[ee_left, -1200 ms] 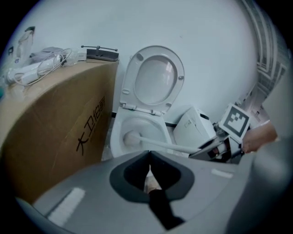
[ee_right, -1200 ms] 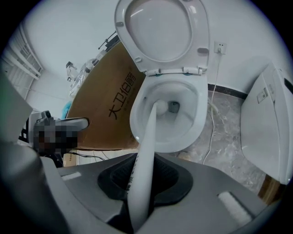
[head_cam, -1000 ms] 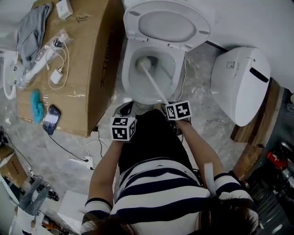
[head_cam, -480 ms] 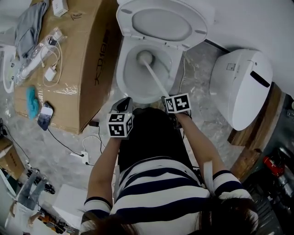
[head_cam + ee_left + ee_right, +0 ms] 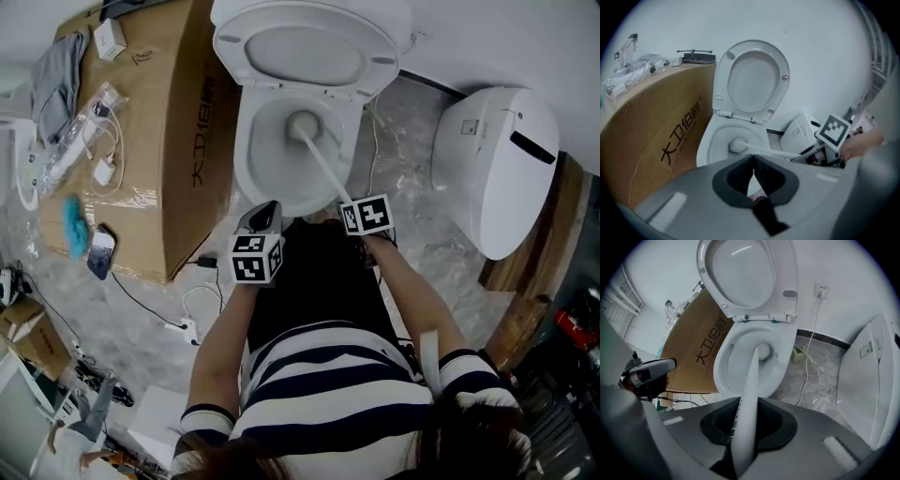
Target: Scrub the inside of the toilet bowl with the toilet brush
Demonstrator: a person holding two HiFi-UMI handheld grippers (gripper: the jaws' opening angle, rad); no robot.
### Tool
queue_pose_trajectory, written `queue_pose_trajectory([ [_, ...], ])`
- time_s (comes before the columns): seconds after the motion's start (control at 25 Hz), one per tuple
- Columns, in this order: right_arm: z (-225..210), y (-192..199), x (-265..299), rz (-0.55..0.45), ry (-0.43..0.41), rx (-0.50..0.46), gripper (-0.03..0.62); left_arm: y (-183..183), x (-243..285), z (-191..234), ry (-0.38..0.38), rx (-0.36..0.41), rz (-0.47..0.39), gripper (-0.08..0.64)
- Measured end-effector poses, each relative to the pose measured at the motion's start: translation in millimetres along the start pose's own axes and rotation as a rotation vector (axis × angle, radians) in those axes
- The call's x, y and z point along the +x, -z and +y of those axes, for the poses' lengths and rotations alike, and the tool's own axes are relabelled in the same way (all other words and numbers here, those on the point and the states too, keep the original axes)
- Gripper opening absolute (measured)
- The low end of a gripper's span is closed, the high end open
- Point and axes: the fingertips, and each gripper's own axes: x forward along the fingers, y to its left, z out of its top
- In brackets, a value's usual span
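The white toilet bowl (image 5: 251, 164) stands open with its lid (image 5: 300, 52) raised. The toilet brush's round head (image 5: 302, 125) rests inside the bowl near the back, and its long white handle (image 5: 326, 169) slants down to my right gripper (image 5: 352, 204). In the right gripper view, the right gripper (image 5: 743, 427) is shut on the handle (image 5: 749, 390), with the brush head (image 5: 763, 351) deep in the bowl (image 5: 723, 366). My left gripper (image 5: 265, 217) hangs at the bowl's front rim. The left gripper (image 5: 753, 161) is shut with nothing in it, and the brush head (image 5: 737, 145) shows beyond it.
A big cardboard box (image 5: 183, 141) stands tight against the bowl's left side, with cables, a phone (image 5: 101, 251) and a cloth on top. A second white toilet (image 5: 497, 159) lies to the right. A power strip (image 5: 187, 328) and cords lie on the marble floor.
The brush head has slid from the bowl's left side toward the back middle. The right gripper followed with the handle. The left gripper stayed near the front rim.
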Motion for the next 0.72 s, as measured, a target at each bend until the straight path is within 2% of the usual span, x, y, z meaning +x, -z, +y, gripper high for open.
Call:
queue_pose_trajectory([
  [0.2,0,13,-2,0.017,0.020,0.033,0.083,-3,8,-5,0.044,0.032,0.023,0.000],
  [0.36,11,17,-5,0.012,0.029,0.076,0.083,-6,12,-2,0.077,0.093,0.046,0.000],
  [0.72,43,43,-4,0.017,0.019,0.177,0.083,-4,2,26,0.081,0.138,0.067,0.000],
])
